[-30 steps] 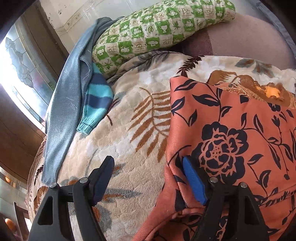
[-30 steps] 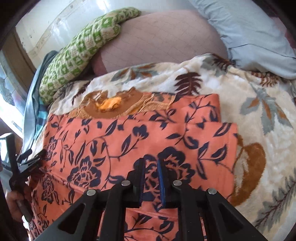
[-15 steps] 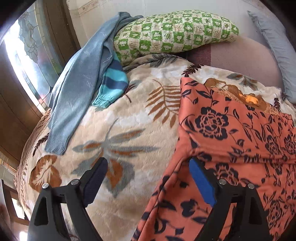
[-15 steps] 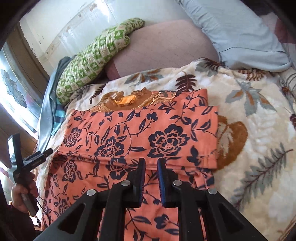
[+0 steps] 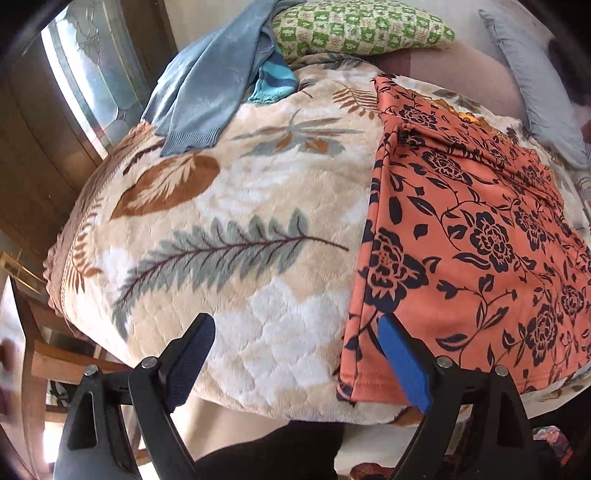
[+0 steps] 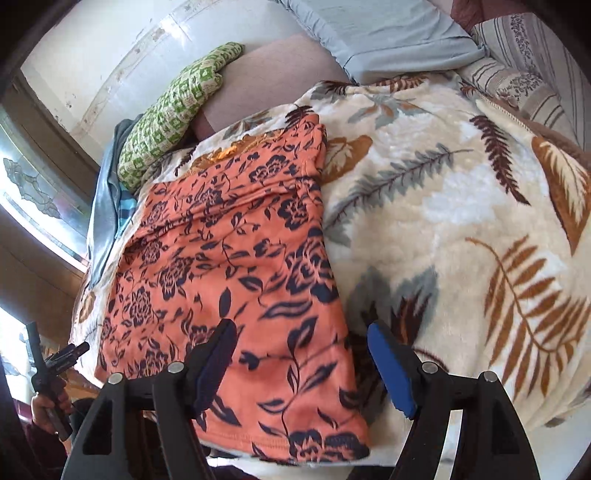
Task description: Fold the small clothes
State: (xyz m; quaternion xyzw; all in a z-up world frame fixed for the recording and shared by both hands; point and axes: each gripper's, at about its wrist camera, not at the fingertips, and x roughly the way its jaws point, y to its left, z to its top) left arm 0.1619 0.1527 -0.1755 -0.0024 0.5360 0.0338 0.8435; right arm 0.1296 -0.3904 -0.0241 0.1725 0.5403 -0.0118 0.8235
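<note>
An orange garment with dark blue flowers (image 5: 461,236) lies flat on a leaf-patterned blanket (image 5: 229,236), its sides folded inward; it also shows in the right wrist view (image 6: 229,266). My left gripper (image 5: 295,358) is open and empty, above the garment's near left corner at the bed's front edge. My right gripper (image 6: 301,360) is open and empty, straddling the garment's near right edge. The left gripper also shows at the far left of the right wrist view (image 6: 55,363).
A grey-blue sweater (image 5: 207,85) with a striped teal cuff (image 5: 273,81) lies at the blanket's far left. A green checked pillow (image 5: 362,29) and a grey pillow (image 6: 384,33) lie at the bed head. A window (image 5: 88,74) is on the left.
Both grippers have pulled back toward the near edge of the bed. The right gripper has opened from shut. The garment lies still.
</note>
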